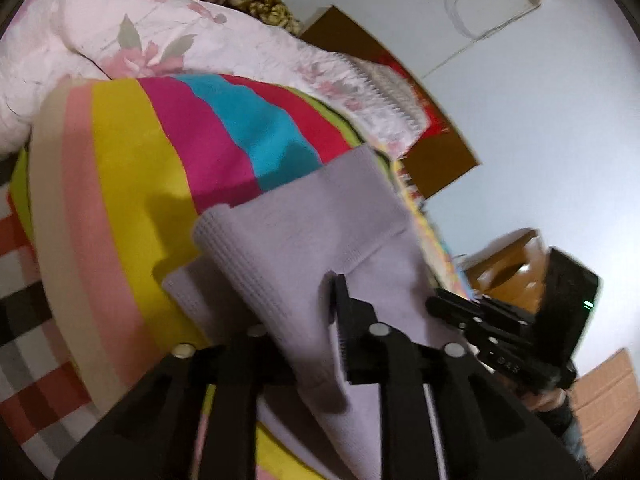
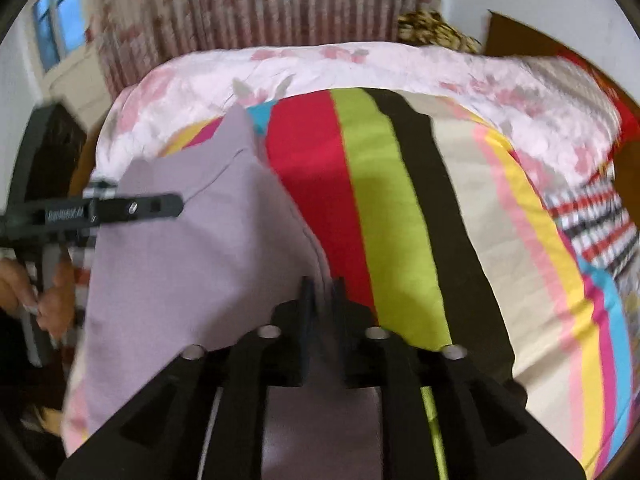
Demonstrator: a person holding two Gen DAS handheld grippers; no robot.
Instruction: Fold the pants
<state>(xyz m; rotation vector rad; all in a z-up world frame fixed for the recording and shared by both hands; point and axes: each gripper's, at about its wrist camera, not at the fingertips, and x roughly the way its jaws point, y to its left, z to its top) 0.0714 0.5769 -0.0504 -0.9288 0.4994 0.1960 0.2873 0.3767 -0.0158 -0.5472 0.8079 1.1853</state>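
Observation:
Lavender pants (image 1: 320, 220) lie partly lifted over a striped bed sheet (image 1: 140, 160), their ribbed waistband curling toward the left. My left gripper (image 1: 316, 288) is shut on the cloth. The fabric drapes over and hides its left finger, and only the right finger (image 1: 342, 320) shows. In the right wrist view the pants (image 2: 192, 260) spread to the left, and my right gripper (image 2: 323, 282) is shut on their near right edge, jaws close together with cloth between them. The left gripper (image 2: 178, 202) grips the far left edge there. The right gripper (image 1: 440, 304) shows at the right of the left wrist view.
A pink floral quilt (image 2: 360, 64) is bunched along the far side of the bed, with a curtain (image 2: 280, 0) behind it. A checked cloth (image 2: 592, 220) lies at the right. A person's hand (image 2: 40, 300) holds the left gripper's handle. A brown headboard (image 1: 440, 160) stands against the wall.

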